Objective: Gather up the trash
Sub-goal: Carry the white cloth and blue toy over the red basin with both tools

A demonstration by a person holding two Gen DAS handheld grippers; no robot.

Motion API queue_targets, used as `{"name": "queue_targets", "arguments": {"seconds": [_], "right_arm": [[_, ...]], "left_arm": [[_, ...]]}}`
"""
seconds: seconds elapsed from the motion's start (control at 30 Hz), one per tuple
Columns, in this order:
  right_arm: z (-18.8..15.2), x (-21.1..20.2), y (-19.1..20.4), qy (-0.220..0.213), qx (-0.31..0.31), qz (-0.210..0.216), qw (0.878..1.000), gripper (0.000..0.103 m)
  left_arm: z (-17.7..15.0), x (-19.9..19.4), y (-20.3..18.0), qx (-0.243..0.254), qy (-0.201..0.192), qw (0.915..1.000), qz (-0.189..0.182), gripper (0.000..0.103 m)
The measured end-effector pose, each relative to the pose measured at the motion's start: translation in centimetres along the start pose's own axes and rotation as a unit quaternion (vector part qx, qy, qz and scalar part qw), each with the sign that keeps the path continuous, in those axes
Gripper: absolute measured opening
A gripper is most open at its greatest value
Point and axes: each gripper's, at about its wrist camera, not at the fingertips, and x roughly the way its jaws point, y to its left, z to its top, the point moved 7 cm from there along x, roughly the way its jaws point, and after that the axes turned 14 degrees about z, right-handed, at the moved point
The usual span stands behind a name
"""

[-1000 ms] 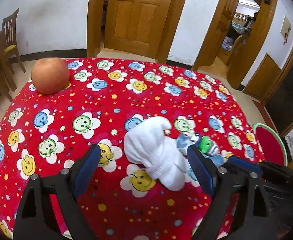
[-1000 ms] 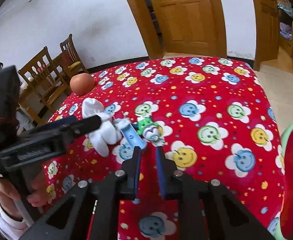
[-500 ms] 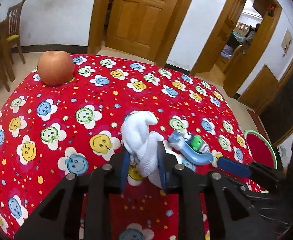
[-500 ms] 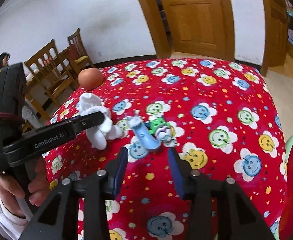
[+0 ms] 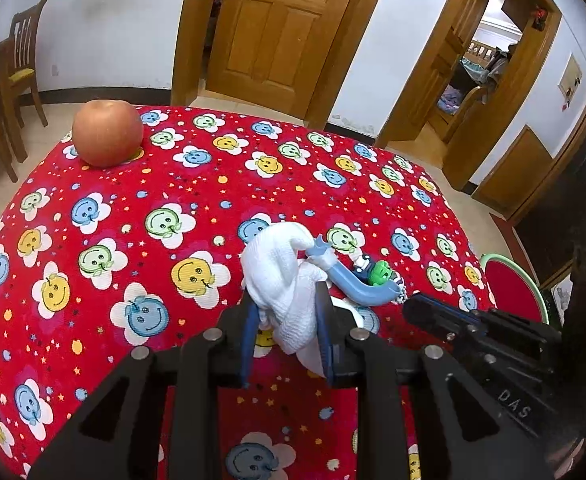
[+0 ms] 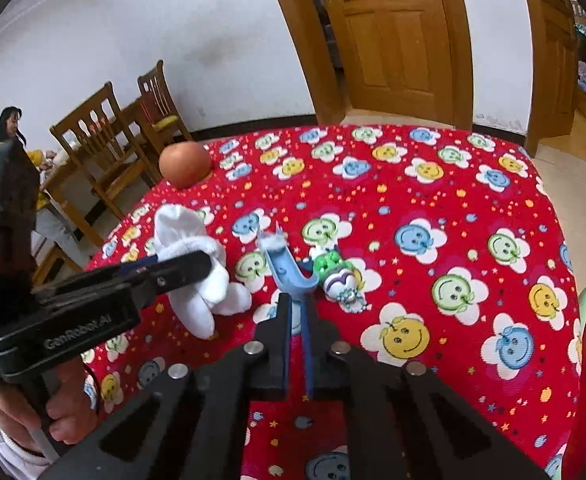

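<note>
— Red tablecloth with smiley-face flowers (image 5: 197, 184) over one table; white walls, wooden doors behind. Count?

— One crumpled white cloth wad (image 5: 287, 280), one curved blue plastic piece (image 6: 289, 274), one small green-and-white toy figure (image 6: 335, 274), one round reddish apple (image 5: 107, 138) far back, well apart from the rest.

— Grippers?

— Two. Left gripper (image 5: 287, 334) clamped narrow on the white cloth wad, pads pressing both sides. Right gripper (image 6: 297, 326) pinched nearly shut on the near end of the blue plastic piece; toy figure just beside that piece, on the cloth.

— Differences between views?

— Left wrist view: open doorway to a bedroom at right, red round seat with green rim (image 5: 509, 288) past the table edge, right gripper seen only as a black bar. Right wrist view: bare hand (image 6: 67, 408) with white cuff gripping the left tool's handle, two wooden chairs (image 6: 133, 132), and a seated person (image 6: 9, 128) at far left.

— Contact between wad and blue piece?

— Touching or overlapping in left view; apart in right view. Cannot tell.
</note>
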Motion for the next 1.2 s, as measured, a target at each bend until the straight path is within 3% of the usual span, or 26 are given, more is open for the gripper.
{"name": "queue_targets", "arguments": {"seconds": [0.17,0.2,0.23,0.27,0.57,0.63,1.2], "right_arm": [[-0.2,0.1,0.1,0.01,0.0,0.014,1.0,0.006],[-0.2,0.3,0.1,0.011,0.003,0.009,1.0,0.019],[-0.1,0.4,0.0,0.011,0.005,0.003,1.0,0.037],[0.0,0.7,0.0,0.01,0.006,0.001,1.0,0.041],[0.4,2.4,-0.2,0.024,0.019,0.003,1.0,0.04],[0.6,2.5,0.0,0.024,0.02,0.008,0.999,0.019],[0.6,-3.4,-0.4,-0.039,0.016,0.035,0.998,0.02]], "left_arm": [[-0.1,-0.1,-0.2,0.005,0.0,1.0,0.002,0.026],[-0.2,-0.1,-0.3,0.004,0.001,1.0,0.002,0.026],[-0.2,-0.2,-0.4,0.004,0.0,1.0,0.001,0.026],[-0.3,-0.2,-0.4,0.005,0.0,1.0,0.001,0.026],[-0.6,0.0,-0.4,0.006,0.0,1.0,0.003,0.026],[-0.7,0.0,-0.4,0.006,0.002,1.0,0.002,0.026],[-0.2,-1.4,-1.2,0.005,-0.005,1.0,-0.004,0.026]]}}
